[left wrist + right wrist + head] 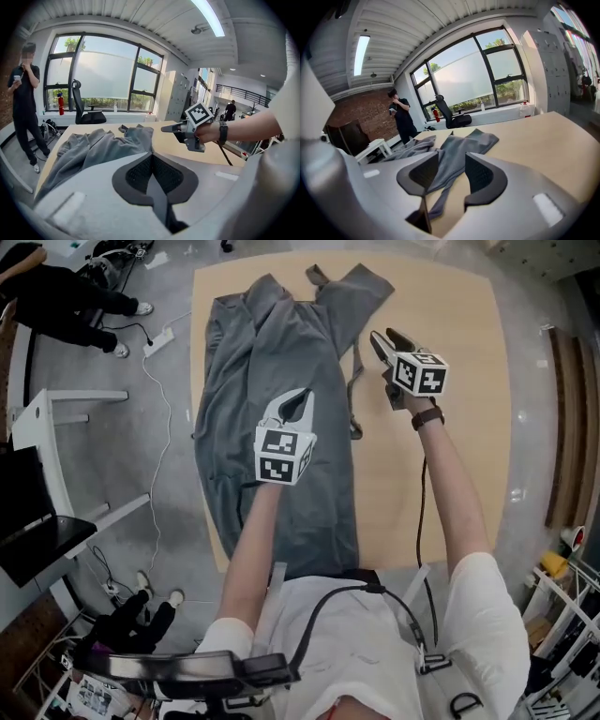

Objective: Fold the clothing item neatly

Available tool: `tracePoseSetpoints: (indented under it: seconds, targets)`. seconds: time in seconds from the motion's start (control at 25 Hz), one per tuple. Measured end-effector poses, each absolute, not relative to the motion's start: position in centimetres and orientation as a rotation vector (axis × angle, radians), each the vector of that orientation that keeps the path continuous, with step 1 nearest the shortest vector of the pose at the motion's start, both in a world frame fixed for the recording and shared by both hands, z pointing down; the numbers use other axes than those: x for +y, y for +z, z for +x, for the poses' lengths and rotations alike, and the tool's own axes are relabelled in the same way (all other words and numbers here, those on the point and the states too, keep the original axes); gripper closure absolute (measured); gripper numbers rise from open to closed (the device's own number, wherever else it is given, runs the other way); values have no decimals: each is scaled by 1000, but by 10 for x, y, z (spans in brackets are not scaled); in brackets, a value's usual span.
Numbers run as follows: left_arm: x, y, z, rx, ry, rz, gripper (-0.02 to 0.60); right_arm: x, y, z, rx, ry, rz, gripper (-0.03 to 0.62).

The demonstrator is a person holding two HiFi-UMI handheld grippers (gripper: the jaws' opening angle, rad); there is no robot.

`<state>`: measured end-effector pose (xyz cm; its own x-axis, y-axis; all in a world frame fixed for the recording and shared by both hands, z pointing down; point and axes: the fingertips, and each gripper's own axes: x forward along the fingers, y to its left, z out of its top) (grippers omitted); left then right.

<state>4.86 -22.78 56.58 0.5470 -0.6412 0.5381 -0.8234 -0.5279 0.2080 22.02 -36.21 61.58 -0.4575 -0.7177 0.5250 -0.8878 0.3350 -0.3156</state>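
Grey fabric: one grey garment (272, 362), possibly trousers, lies lengthwise on the light wooden table (450, 381). It fills the tabletop's 9 o'clock half from the 12 o'clock edge to the 6 o'clock edge, rumpled along its 9 o'clock side. A narrow strap (354, 390) trails off it at 3 o'clock.

Left gripper (298, 401): above the garment's middle, jaws pressed together with nothing between them.

Right gripper (382, 338): at 3 o'clock of the garment, over bare wood, jaws apart and empty, with cloth visible beyond the gap.

Bystander in black (23, 93): stands beyond the table, near the windows.
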Motion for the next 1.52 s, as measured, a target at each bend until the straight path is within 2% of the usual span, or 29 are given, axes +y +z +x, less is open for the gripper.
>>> tracePoseSetpoints:
  seconds: [0.08,0.2,0.32,0.48,0.52,0.6,0.64,0.84,1.0,1.16,1.32,1.52]
  targets:
    - [-253,572,61,-1152,535,2358,580,-401,631,232,-2256,807,1472,397]
    - [-281,575,78,-1114,512,2385,580,-457,657,251,-2147,825,1554,322]
    - [-291,576,91,-1073,492,2405,580,-502,677,273,-2011,804,1668,303]
    - [-290,588,90,-1035,508,2389,580,-537,701,282,-1854,607,1640,283]
    - [-290,591,88,-1032,517,2385,580,-540,706,282,-1834,573,1617,297]
    - [-287,598,82,-1035,528,2368,580,-536,709,282,-1817,509,1569,491]
    - [-284,601,79,-1038,527,2357,580,-529,708,286,-1809,497,1561,522]
    - [-279,598,66,-1054,487,2336,580,-482,663,371,-1820,684,1852,539]
    - [-271,585,62,-1077,444,2326,580,-441,619,438,-1763,679,2015,539]
    - [-254,574,54,-1094,425,2308,580,-409,587,472,-1718,703,2151,539]
    - [-243,557,32,-1153,384,2286,580,-402,516,418,-1995,584,2083,539]
    - [-227,534,-26,-1286,320,2234,580,-370,440,231,-2461,334,1591,537]
